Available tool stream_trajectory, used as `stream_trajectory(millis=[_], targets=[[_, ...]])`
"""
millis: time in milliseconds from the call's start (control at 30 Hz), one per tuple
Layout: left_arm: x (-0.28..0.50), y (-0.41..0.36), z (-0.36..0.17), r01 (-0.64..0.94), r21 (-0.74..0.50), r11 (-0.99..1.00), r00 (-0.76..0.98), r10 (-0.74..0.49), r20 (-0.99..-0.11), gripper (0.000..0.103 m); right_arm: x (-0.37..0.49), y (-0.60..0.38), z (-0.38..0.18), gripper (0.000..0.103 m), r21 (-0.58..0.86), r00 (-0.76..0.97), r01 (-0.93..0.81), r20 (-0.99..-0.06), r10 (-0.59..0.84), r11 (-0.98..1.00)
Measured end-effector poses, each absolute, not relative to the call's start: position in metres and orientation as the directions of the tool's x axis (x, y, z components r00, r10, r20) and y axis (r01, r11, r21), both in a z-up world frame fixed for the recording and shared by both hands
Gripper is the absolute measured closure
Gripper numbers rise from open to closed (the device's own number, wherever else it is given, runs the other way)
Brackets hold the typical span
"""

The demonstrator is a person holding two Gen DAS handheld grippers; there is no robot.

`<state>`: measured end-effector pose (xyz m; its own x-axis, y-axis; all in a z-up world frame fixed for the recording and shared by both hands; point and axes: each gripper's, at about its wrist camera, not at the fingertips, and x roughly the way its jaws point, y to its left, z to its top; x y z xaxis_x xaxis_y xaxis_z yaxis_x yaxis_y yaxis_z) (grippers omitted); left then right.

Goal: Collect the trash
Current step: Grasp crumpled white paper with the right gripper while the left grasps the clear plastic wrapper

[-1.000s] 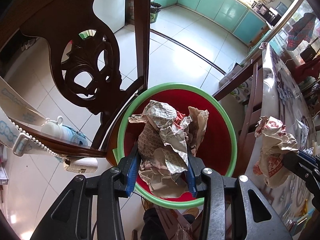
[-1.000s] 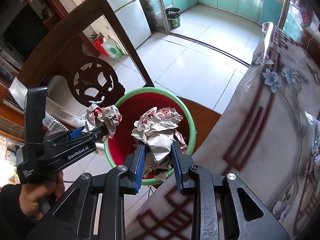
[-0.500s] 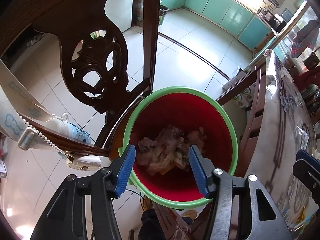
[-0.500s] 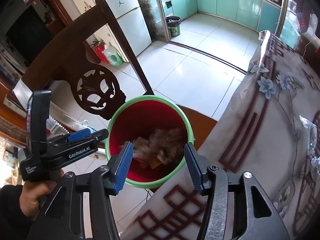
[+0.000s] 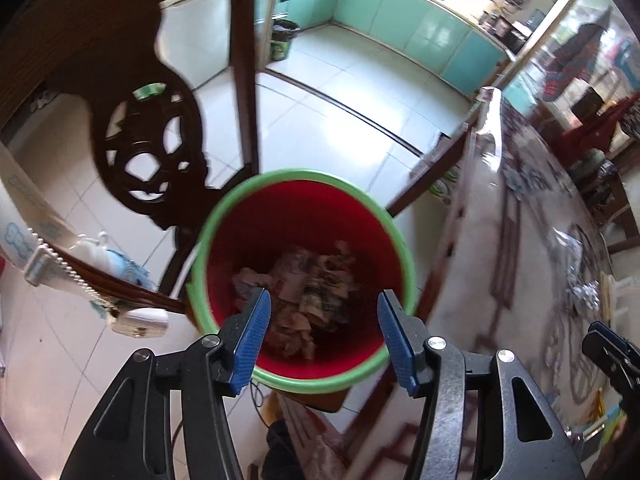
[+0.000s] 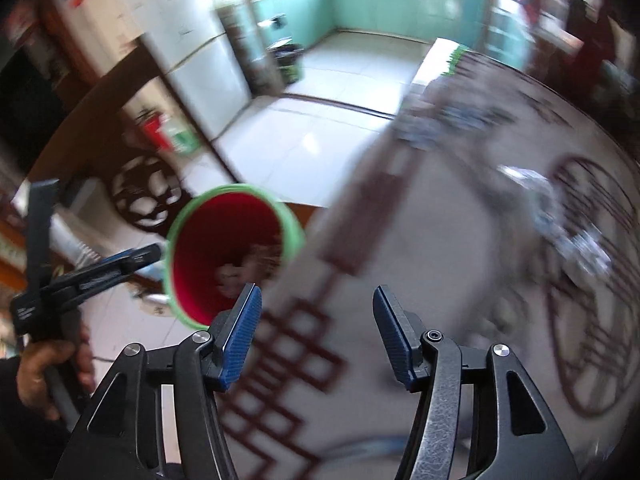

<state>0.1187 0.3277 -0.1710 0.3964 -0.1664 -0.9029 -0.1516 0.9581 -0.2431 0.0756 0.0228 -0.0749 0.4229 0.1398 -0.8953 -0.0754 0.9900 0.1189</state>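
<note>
Two grippers: both stand wide apart and hold nothing.

Left wrist view, left gripper (image 5: 324, 334): its blue-padded jaws are spread wide directly above the red plastic bucket with a green rim (image 5: 404, 256).
Left wrist view, trash: the crumpled printed paper wads (image 5: 308, 288) lie at the bottom of the bucket, below the jaws and clear of them.
Left wrist view, change: a second ago this gripper clamped a paper wad over the bucket; the wad now rests inside.
Left wrist view, surroundings: a dark carved wooden chair (image 5: 152, 148) rises behind and left of the bucket; the table with a patterned cloth (image 5: 520, 248) runs along the bucket's right.

Right wrist view, right gripper (image 6: 318, 334): its jaws are wide and empty, now right of the bucket (image 6: 176, 236) and over the table cloth (image 6: 420, 248); the picture is blurred by motion.
Right wrist view, change: its wad was released too, and the view has swung from the bucket toward the table.
Right wrist view, more trash: a pale blurred litter (image 6: 568, 228) lies on the cloth, well right of the bucket; what it is cannot be told.

Meaning for task: both drops look done; further litter on the table probably comes next.
</note>
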Motion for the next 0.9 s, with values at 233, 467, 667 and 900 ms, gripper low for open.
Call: stream_trajectory(millis=[233,467,667,900], targets=[[0.113,0.265,-0.143,-0.035,-0.269,0.963,0.431,-0.228,-0.873,0.049,0.073,-0.103,-0.049,0.045,0.014,0.474,0.131,-0.879,-0.05,0.991],[0.102,0.203,-0.125,-0.008,-0.287,0.958,0.431,-0.255,-0.865,0.048,0.116,-0.194,-0.078,0.038,-0.069,0.378,0.149,-0.918,-0.121,0.986],[0.089,0.137,-0.108,0.045,-0.258,0.965,0.43,-0.252,-0.867,0.048,0.139,-0.224,-0.117,0.038,0.022,0.312,0.12,-0.95,-0.017,0.993],[0.084,0.075,-0.105,0.09,-0.217,0.972,0.41,-0.234,-0.881,0.048,0.14,-0.236,-0.124,0.054,0.089,0.345,0.089,-0.937,0.053,0.992]])
